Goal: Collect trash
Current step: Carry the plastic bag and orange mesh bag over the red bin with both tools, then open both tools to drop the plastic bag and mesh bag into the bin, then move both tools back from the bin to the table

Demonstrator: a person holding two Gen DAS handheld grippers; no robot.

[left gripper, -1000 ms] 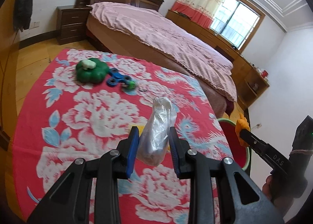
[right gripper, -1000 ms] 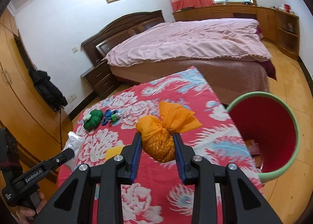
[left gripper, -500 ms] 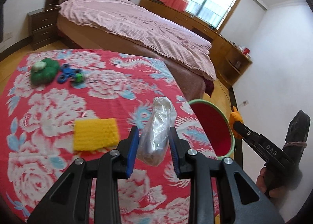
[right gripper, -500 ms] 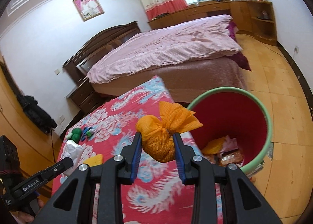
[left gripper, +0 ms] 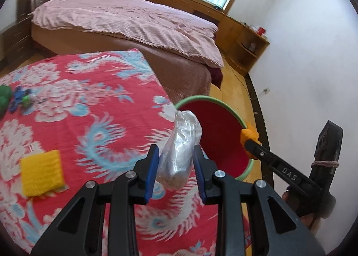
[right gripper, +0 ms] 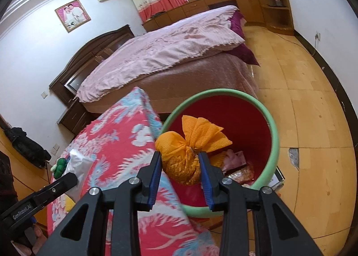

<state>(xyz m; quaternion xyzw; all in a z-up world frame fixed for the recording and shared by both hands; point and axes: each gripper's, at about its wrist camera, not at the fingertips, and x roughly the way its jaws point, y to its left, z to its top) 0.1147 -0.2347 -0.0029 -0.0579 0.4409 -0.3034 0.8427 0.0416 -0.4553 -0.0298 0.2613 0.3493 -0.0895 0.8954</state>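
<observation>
Right hand-held gripper [right gripper: 180,167] has the orange knotted bundle [right gripper: 186,155] pinched between its blue pads, and the bundle hangs right over the mouth of the red bin with the green rim [right gripper: 274,137], just past the tabletop [right gripper: 116,144] edge. So the drop is basically straight down: there's already trash on the bin floor and plenty of room above it. The jaws are only barely starting to ease, with the bundle between the pads, so I'd call that grip still on.

Left hand-held gripper [left gripper: 175,165] is clamped on the clear plastic bag [left gripper: 181,144], whose long axis runs up and away from the pads, standing nearly upright. It sits over the tabletop corner, with the bin ahead and to the right, so the right hand is the nearer one and the left needs a short carry across the edge first.

Watch-outs: the near green rim, and the two grippers crowding each other over one opening. Further back on the tabletop a yellow sponge [left gripper: 41,172] and a blue fidget spinner [left gripper: 21,99] lie well apart from all this. Beyond the bin it's open wooden floor [right gripper: 313,110], then the bed [right gripper: 167,54].
</observation>
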